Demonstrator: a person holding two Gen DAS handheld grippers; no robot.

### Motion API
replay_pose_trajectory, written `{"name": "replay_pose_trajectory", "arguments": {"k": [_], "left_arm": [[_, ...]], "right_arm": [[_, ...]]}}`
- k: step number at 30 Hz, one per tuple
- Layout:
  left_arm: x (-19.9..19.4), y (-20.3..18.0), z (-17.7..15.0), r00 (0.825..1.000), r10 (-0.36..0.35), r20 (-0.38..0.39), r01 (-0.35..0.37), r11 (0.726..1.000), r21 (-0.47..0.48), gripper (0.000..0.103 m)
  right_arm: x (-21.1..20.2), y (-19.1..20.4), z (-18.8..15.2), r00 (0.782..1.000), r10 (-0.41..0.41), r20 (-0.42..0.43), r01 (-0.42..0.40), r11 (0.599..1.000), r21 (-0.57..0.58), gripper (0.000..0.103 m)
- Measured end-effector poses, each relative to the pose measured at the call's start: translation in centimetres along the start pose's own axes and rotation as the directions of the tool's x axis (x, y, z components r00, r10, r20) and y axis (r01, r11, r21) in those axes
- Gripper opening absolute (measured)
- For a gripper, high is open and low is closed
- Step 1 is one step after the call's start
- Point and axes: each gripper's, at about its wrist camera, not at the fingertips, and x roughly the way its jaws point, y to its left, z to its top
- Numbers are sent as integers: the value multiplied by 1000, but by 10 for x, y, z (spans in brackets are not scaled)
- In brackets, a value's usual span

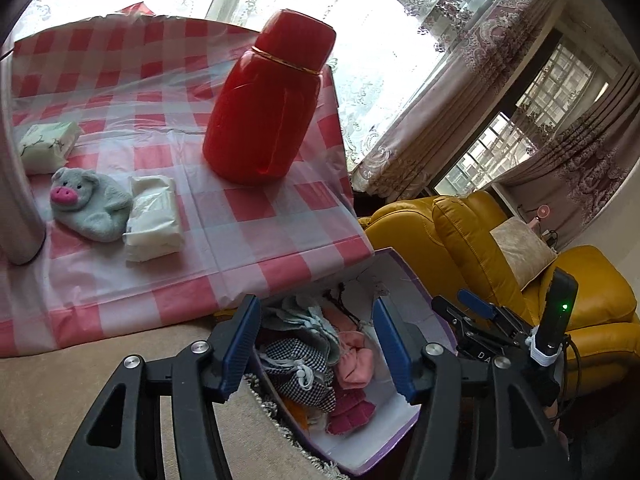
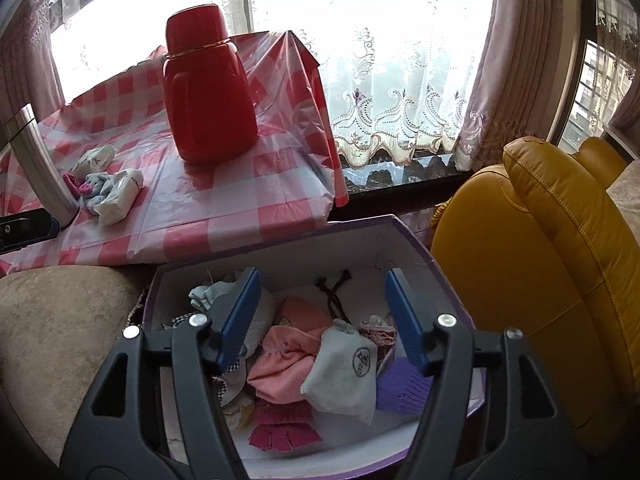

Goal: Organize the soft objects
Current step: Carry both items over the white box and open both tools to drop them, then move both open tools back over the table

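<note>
One grey pouch (image 2: 342, 376), round logo, illegible

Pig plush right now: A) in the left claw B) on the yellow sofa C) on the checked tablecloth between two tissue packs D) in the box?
C: the pig plush lies on the checked tablecloth, flanked by tissue packs, outside the box.

- Right gripper (image 2: 322, 316) at 6 o'clock, jaws apart, nothing between the pads; it hangs over the box (image 2: 280, 248).
- Box holds a pink cloth (image 2: 280, 364), a grey pouch (image 2: 344, 376) and a purple knit (image 2: 400, 390).
- Red flask (image 2: 208, 92) upright on the checked tablecloth (image 2: 224, 196), 11 o'clock.
- Plush toy (image 2: 96, 188) at 9 o'clock, touching a white packet (image 2: 122, 196).
- Yellow armchair (image 2: 540, 260) at 3 o'clock.
</note>
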Motion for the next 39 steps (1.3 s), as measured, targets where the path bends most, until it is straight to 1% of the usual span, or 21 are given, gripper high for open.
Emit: {"name": "replay_pose_trajectory", "arguments": {"k": [6, 8, 11, 13, 16, 22, 27, 30, 32, 35, 39], "left_arm": [[-25, 31, -8, 997, 71, 27, -70, 997, -37, 59], [-36, 45, -12, 995, 97, 38, -95, 994, -58, 59], [-52, 70, -19, 989, 141, 50, -135, 985, -108, 59], [-63, 88, -24, 984, 166, 59, -156, 977, -147, 59], [-85, 118, -31, 973, 216, 81, -196, 959, -205, 59], [-117, 162, -45, 955, 279, 98, -239, 924, -298, 59], [-135, 190, -53, 945, 312, 103, -260, 902, -345, 59], [-142, 202, -53, 940, 326, 102, -272, 895, -354, 59], [-144, 209, -51, 939, 329, 99, -275, 893, -357, 59], [-145, 225, -48, 946, 311, 88, -257, 890, -376, 59], [-147, 240, -44, 941, 329, 76, -278, 883, -378, 59]], "right_arm": [[4, 35, -1, 999, 35, -20, -37, 996, -81, 68], [5, 48, -1, 997, 71, -28, -73, 992, -100, 68], [8, 69, -1, 993, 115, -40, -119, 984, -132, 72], [9, 83, -2, 990, 134, -49, -140, 978, -155, 75], [11, 101, -4, 986, 156, -66, -165, 968, -187, 75], [16, 137, -2, 976, 197, -96, -214, 948, -237, 77], [23, 165, 6, 969, 223, -102, -242, 937, -251, 80], [37, 182, 14, 970, 212, -114, -234, 942, -239, 82], [48, 191, 20, 969, 216, -124, -240, 942, -234, 82], [64, 206, 28, 965, 219, -142, -247, 943, -224, 82], [80, 227, 36, 966, 212, -146, -242, 941, -235, 82]]}}
